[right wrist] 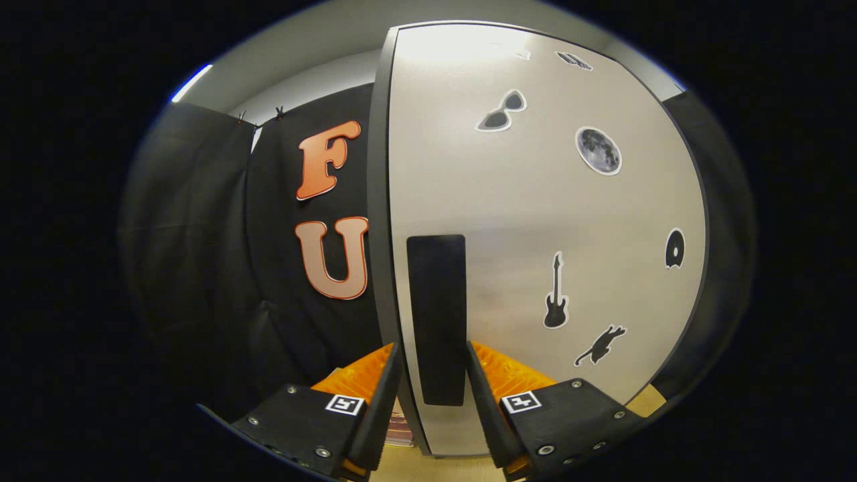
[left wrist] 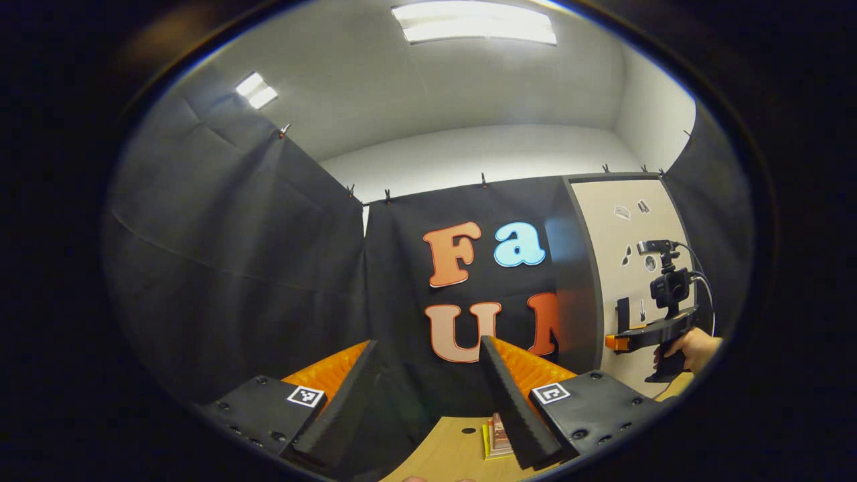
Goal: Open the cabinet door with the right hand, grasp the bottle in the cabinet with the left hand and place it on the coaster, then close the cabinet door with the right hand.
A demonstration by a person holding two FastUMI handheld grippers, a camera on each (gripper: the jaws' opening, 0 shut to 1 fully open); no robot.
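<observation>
The cabinet point(left wrist: 629, 268) stands at the right of the left gripper view, its pale door point(right wrist: 535, 221) closed and hiding the inside. The door carries small stickers and a black vertical handle point(right wrist: 436, 314). My right gripper point(right wrist: 433, 348) has a finger on each side of that handle, pressed against its edges. In the left gripper view the right gripper point(left wrist: 616, 343) shows at the handle point(left wrist: 622, 314), held by a hand point(left wrist: 696, 348). My left gripper point(left wrist: 428, 341) is open and holds nothing, raised over the wooden table point(left wrist: 455, 455). A coaster point(left wrist: 499, 436) lies on the table, partly behind a finger.
Black cloth walls close the booth on the left and at the back. The wooden table edge point(right wrist: 646, 400) shows at the cabinet's lower right corner. The cabinet's dark side panel point(left wrist: 572, 281) faces the left gripper.
</observation>
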